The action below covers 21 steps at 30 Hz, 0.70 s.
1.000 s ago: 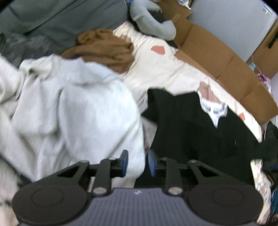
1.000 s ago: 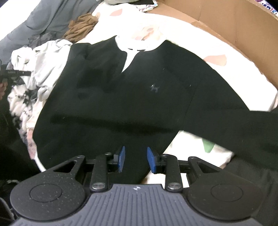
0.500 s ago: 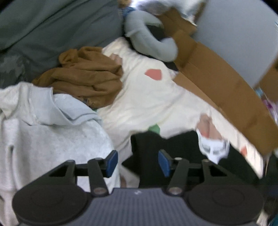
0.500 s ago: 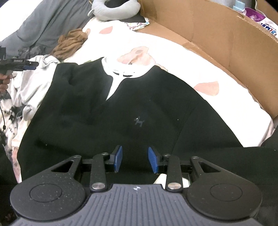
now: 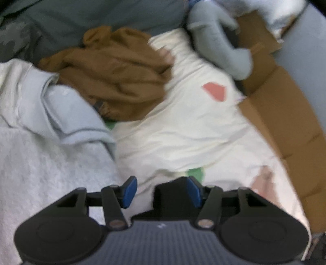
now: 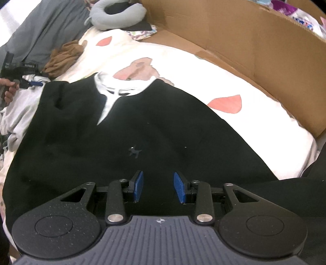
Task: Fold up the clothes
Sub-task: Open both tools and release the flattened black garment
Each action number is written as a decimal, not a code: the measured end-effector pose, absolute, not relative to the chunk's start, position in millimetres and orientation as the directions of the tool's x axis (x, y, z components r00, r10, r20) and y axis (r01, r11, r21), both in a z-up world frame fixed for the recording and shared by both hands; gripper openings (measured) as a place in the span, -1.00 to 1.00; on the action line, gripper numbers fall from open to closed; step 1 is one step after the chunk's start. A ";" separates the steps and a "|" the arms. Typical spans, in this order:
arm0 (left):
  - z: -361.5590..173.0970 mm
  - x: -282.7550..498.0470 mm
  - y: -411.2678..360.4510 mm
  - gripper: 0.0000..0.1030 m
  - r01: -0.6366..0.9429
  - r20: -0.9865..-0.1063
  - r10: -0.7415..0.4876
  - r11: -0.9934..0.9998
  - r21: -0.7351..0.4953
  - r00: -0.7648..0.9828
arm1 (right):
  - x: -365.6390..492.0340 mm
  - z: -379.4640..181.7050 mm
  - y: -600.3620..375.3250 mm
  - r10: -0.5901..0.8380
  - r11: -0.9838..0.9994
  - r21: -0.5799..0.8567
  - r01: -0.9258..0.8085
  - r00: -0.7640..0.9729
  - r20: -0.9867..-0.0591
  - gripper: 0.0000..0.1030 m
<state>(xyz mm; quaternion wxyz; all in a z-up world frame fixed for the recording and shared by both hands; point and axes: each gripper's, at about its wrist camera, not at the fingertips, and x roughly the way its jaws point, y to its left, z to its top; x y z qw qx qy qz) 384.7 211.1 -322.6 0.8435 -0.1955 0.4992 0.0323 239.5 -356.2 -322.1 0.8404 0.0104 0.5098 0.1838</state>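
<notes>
A black sweater with a white collar lies spread front-up on a cream sheet. My right gripper hovers open over its lower middle, with black cloth showing in the gap and neither pad pressing. In the left wrist view only a black corner of the sweater shows, lying between the jaws close to the right pad. My left gripper is open, its left pad clear of the cloth. The right wrist view shows the left gripper, held by a hand, at the sweater's left shoulder.
A pale grey sweatshirt is heaped left of the sweater, with a crumpled brown garment behind it. A grey neck pillow and a dark grey blanket lie at the back. A cardboard wall runs along the right.
My left gripper swung from over the sweatshirt to the sweater's corner and its jaws widened. My right gripper sank closer to the sweater and opened slightly.
</notes>
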 end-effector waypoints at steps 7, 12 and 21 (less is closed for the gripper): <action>-356.1 383.3 220.1 -0.26 -0.346 -0.831 -0.205 0.838 -0.422 0.518 | 253.7 -350.0 -350.7 0.299 0.946 0.206 -0.252 0.423 -0.855 -0.22; -352.0 374.7 216.1 -0.82 -0.305 -0.791 -0.260 0.821 -0.483 0.554 | 251.8 -352.6 -347.8 0.308 0.946 0.221 -0.239 0.434 -0.847 -0.22; -305.0 347.1 187.9 -0.90 -0.204 -0.687 -0.298 0.811 -0.549 0.663 | 245.2 -360.4 -343.7 0.316 0.943 0.235 -0.236 0.411 -0.855 -0.22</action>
